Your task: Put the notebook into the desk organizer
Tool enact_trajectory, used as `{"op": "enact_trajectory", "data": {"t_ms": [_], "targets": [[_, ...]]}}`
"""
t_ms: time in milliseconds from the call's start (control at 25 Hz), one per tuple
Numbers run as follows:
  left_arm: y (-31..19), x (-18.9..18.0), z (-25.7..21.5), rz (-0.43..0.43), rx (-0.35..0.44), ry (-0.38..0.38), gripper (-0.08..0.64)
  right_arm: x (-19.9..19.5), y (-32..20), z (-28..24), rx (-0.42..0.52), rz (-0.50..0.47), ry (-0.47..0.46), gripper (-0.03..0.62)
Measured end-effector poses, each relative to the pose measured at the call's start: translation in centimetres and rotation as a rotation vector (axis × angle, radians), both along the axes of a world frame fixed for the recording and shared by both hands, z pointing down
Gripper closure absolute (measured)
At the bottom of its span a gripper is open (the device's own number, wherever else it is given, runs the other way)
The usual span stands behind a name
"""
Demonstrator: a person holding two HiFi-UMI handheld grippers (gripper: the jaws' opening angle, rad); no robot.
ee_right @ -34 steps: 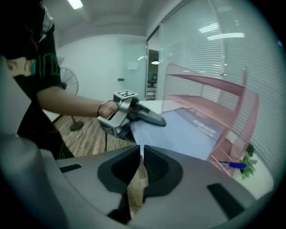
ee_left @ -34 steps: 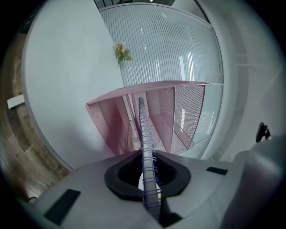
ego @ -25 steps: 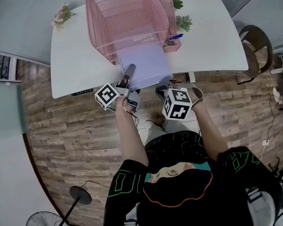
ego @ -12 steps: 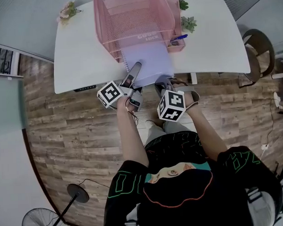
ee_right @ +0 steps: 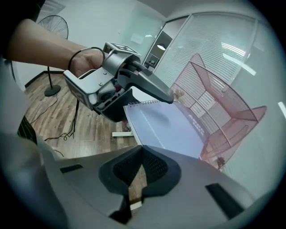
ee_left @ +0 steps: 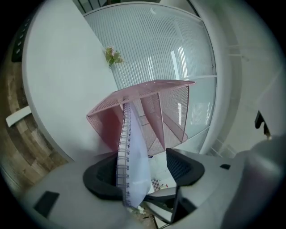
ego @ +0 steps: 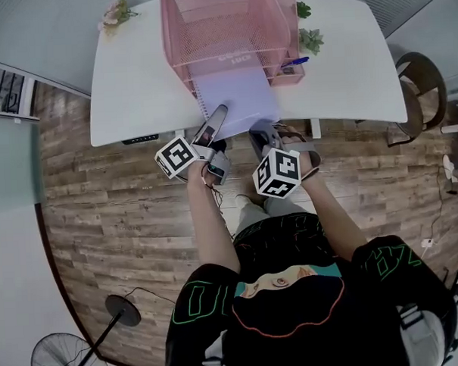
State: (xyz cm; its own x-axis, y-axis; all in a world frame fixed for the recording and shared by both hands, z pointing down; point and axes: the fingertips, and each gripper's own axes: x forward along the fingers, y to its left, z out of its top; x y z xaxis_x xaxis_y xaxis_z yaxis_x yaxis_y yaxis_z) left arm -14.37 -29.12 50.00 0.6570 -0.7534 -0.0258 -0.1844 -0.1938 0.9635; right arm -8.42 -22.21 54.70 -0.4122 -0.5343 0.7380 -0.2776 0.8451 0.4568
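A lavender spiral notebook (ego: 239, 102) lies flat with its far end inside the bottom tray of the pink mesh desk organizer (ego: 222, 34). Its near end juts past the white table's (ego: 134, 91) front edge. My left gripper (ego: 217, 117) straddles the near left corner at the spiral. Its jaws have just been opening and stand open, with the notebook (ee_left: 132, 165) between them, its spiral against one pad and clear of the other. My right gripper (ego: 263, 131) is shut and empty, just off the near right corner. In the right gripper view the notebook (ee_right: 170, 127) lies beyond the closed jaws (ee_right: 142, 156).
A blue pen (ego: 293, 62) sticks out of a small pink box at the organizer's right. Small potted plants (ego: 310, 38) and a flower sprig (ego: 115, 10) sit at the table's back. A chair (ego: 418, 79) stands to the right, and a fan (ego: 70, 360) on the wood floor.
The left gripper's jaws have spread apart around the notebook's corner. The right gripper has tipped and drawn slightly back toward me. The notebook stays in the tray.
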Motion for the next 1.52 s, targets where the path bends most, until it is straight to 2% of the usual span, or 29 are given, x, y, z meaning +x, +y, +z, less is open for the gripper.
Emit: {"op": "enact_trajectory", "data": {"t_ms": [120, 240, 360, 520, 720, 840, 1000, 1160, 1320, 1400, 1520], "targets": [[1.2, -0.7, 0.9, 0.035, -0.004, -0.164, 0.241, -0.1, -0.2, -0.2, 0.016, 0.005, 0.0, 0.588], [2.5, -1.2, 1.8, 0.069, -0.006, -0.253, 0.236, -0.2, -0.2, -0.2, 0.012, 0.014, -0.013, 0.588], [4.0, -1.1, 2.5, 0.133, 0.01, -0.382, 0.244, -0.1, -0.3, -0.5, 0.017, 0.031, -0.039, 0.588], [6.6, -0.7, 3.2, 0.293, 0.062, -0.605, 0.34, -0.2, -0.3, -0.8, 0.025, 0.034, -0.053, 0.588], [9.6, -0.9, 4.7, 0.521, 0.058, -0.861, 0.449, -0.3, -0.3, -0.7, 0.013, 0.038, -0.06, 0.588], [10.2, 0.4, 5.0, 0.598, 0.1, -0.949, 0.491, -0.3, -0.1, -0.7, 0.011, 0.038, -0.062, 0.588], [9.7, 2.3, 5.9, 0.626, 0.135, -1.05, 0.554, -0.5, 0.0, -0.8, 0.008, 0.039, -0.068, 0.588], [8.2, 1.5, 6.7, 0.585, 0.112, -1.254, 0.566, -0.5, 0.0, -0.8, -0.001, 0.041, -0.08, 0.588], [7.2, 0.7, 6.3, 0.587, 0.126, -1.402, 0.565, -0.4, -0.3, -0.9, 0.01, 0.056, -0.097, 0.588], [7.0, 0.4, 6.1, 0.571, 0.144, -1.455, 0.563, -0.5, -0.7, -1.3, 0.021, 0.064, -0.106, 0.588], [6.9, 0.2, 5.9, 0.549, 0.167, -1.487, 0.563, -0.6, -0.9, -1.5, 0.029, 0.062, -0.11, 0.588]]}}
